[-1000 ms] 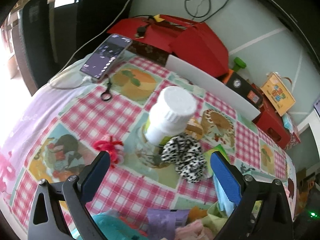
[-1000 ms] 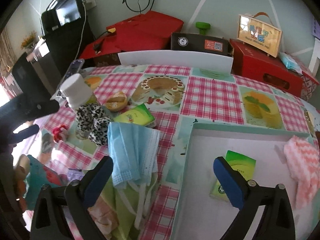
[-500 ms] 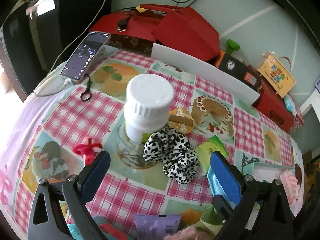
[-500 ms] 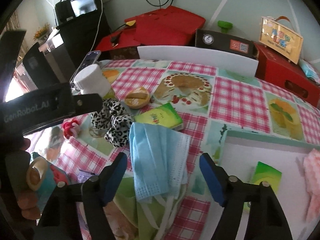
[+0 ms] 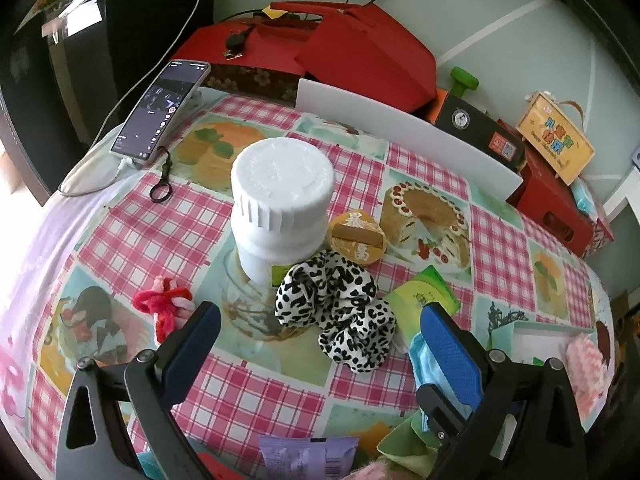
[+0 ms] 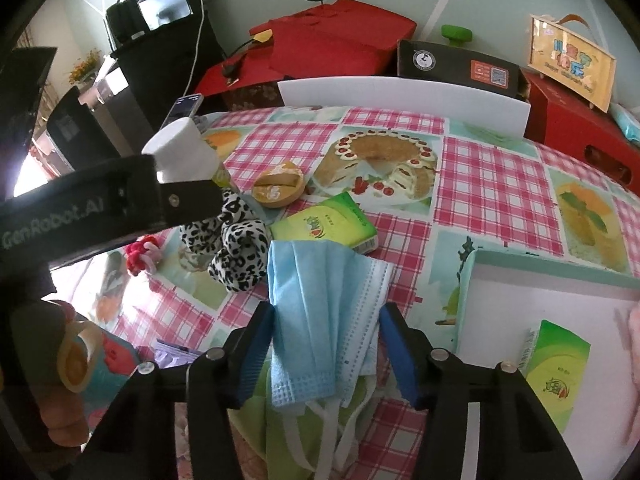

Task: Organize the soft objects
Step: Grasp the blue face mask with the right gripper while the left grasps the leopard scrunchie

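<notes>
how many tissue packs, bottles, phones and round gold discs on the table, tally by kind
green plastic-wrapped tissue packs: 2 (one on the cloth, one in the tray)
white plastic screw-cap bottle: 1
dark smartphone: 1
round golden disc with characters: 1
total: 5

A home: checked tablecloth (image 5: 152,240), gift boxes (image 5: 332,48).

White pill bottle (image 5: 280,204) stands upright mid-table, round wooden disc (image 5: 357,237) just beside it. Phone (image 5: 162,109) lies at the far edge, red boxes (image 5: 344,42) stacked beyond the checked tablecloth (image 5: 504,256).
</notes>
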Motion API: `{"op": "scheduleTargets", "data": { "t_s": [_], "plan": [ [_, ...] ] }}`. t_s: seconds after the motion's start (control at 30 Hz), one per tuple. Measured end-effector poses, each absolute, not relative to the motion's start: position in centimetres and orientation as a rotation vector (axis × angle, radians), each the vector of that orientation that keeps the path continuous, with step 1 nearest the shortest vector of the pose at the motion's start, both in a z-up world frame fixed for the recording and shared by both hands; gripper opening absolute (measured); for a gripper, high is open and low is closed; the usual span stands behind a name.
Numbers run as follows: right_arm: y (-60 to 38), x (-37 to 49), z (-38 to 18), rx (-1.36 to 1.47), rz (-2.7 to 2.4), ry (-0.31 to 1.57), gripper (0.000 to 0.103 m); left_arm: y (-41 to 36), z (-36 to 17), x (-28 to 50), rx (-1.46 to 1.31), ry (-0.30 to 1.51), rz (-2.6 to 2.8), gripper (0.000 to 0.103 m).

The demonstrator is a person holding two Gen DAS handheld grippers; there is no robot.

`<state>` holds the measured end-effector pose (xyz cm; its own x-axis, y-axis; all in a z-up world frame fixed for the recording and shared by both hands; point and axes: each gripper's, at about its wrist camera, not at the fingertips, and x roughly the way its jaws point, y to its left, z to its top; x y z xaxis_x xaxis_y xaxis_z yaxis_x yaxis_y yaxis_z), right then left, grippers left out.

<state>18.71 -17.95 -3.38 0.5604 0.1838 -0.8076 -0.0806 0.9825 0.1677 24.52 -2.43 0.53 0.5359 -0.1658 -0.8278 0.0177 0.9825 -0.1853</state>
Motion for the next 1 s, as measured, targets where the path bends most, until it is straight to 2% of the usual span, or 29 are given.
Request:
{"op": "scheduleTargets", "data": {
  "t_s": [0.1,0.27,0.47,0.6,0.77,0.83,0.87,1.0],
  "plan": [
    [-18.1,18.8,-3.7,0.124,0.156,0.971,0.052,-2.5,0.5,24.5,-0.153,1.001,-0.108,0.100],
    [-19.0,18.7,-4.0,0.167,0.159,0.979,0.036,-2.4,0.6,24.5,-0.152,1.000,-0.103,0.100],
    [-19.8,18.5,-3.9,0.211,0.168,0.972,0.022,-2.4,0.6,24.5,-0.148,1.000,-0.105,0.099],
    [-20.3,18.4,-3.8,0.233,0.168,0.968,0.019,-2.9,0.6,24.5,-0.132,0.999,-0.120,0.090],
    [-20.7,18.4,-3.8,0.241,0.166,0.971,0.017,-3.6,0.0,24.9,-0.119,1.017,-0.128,0.089],
    [-20.8,18.4,-3.8,0.246,0.167,0.973,0.017,-4.0,-0.4,25.1,-0.114,1.022,-0.130,0.078],
    [-20.9,18.4,-3.9,0.248,0.167,0.974,0.017,-4.2,-0.8,25.3,-0.115,1.032,-0.134,0.068],
    [-20.9,18.2,-3.9,0.251,0.172,0.978,0.017,-5.0,-2.0,25.8,-0.103,1.069,-0.121,0.066]
  ]
}}
